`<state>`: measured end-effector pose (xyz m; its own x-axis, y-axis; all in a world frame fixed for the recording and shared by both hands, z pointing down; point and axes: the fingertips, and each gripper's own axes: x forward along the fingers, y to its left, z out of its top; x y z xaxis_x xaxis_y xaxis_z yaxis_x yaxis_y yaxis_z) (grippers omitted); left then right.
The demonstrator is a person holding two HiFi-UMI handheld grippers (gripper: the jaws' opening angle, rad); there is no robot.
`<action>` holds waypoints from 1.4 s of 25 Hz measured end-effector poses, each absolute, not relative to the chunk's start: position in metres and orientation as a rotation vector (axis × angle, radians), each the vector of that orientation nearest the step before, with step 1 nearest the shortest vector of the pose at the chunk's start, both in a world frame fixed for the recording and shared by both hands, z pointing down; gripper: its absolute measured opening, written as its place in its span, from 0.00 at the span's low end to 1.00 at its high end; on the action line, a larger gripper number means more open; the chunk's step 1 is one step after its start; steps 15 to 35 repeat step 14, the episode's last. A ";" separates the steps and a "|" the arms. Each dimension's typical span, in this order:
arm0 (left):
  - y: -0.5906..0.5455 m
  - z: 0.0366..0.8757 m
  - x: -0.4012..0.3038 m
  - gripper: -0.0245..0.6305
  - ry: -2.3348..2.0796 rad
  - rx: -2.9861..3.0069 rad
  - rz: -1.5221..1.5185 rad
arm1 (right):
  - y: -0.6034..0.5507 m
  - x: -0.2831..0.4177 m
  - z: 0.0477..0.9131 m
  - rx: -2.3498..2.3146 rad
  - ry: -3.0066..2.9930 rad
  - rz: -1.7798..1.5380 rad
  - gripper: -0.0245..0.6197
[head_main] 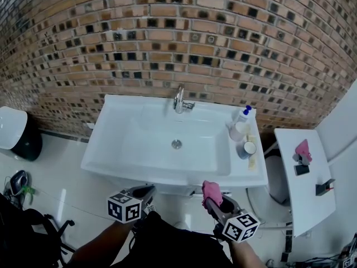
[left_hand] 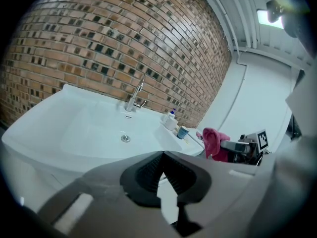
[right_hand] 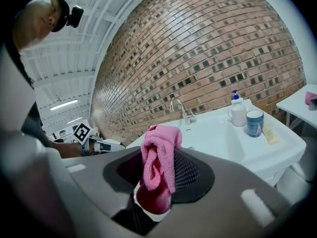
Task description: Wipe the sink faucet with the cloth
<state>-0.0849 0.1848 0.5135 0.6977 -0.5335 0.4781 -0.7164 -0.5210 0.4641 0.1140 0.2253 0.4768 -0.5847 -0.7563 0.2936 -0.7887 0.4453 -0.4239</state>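
Right gripper (right_hand: 159,157): jaws clamped on the pink cloth (right_hand: 158,177). The cloth is bunched in folds. Its top lobe pokes out past the jaw tips and its lower end hangs back between the jaws toward the camera.

In the head view this gripper sits low, on the near side of the sink's front edge and right of centre. The cloth is well apart from the faucet (head_main: 179,100) and touches nothing but the jaws.

Left gripper (left_hand: 161,156): jaws brought together with the ribbed pads meeting at the tips, nothing between them. It is also held near of the sink's front edge, left of the right gripper, and the two are apart.

Sink (head_main: 114,149): white and rectangular, set against a brick wall (head_main: 167,32). The drain (head_main: 177,144) is in the middle of the basin.

The faucet is chrome and stands upright at the centre of the far rim.

Right ledge of the sink:
- A white pump bottle (head_main: 241,124) with a blue top stands at the far end.
- A blue cup (head_main: 247,149) is just near of the bottle.
- A pale yellow piece (head_main: 254,159) lies beside the cup; I cannot tell what it is.

Right of the sink: a white table (head_main: 304,200) with a pink item (head_main: 303,149) and small dark objects on it.

Far left, on the floor: a black container with a white top (head_main: 17,134).
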 end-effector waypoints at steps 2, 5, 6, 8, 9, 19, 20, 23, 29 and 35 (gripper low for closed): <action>0.184 0.513 -0.085 0.05 -0.951 2.254 0.363 | 0.225 0.113 0.476 1.392 -2.619 0.810 0.27; 0.184 0.512 -0.085 0.05 -0.948 2.255 0.365 | 0.226 0.110 0.474 1.379 -2.621 0.794 0.27; 0.183 0.511 -0.085 0.05 -0.947 2.255 0.365 | 0.226 0.110 0.474 1.376 -2.622 0.790 0.27; 0.182 0.511 -0.085 0.05 -0.947 2.256 0.366 | 0.226 0.108 0.474 1.370 -2.621 0.783 0.27; 0.182 0.511 -0.085 0.05 -0.947 2.257 0.368 | 0.227 0.108 0.474 1.368 -2.620 0.780 0.27; 0.183 0.511 -0.085 0.05 -0.941 2.257 0.376 | 0.227 0.107 0.474 1.362 -2.614 0.776 0.27; 0.183 0.511 -0.085 0.05 -0.941 2.257 0.376 | 0.227 0.107 0.474 1.362 -2.614 0.776 0.27; 0.183 0.511 -0.085 0.05 -0.941 2.257 0.376 | 0.227 0.107 0.474 1.362 -2.614 0.776 0.27; 0.183 0.511 -0.085 0.05 -0.941 2.257 0.376 | 0.227 0.107 0.474 1.362 -2.614 0.776 0.27; 0.183 0.511 -0.085 0.05 -0.941 2.257 0.376 | 0.227 0.107 0.474 1.362 -2.614 0.776 0.27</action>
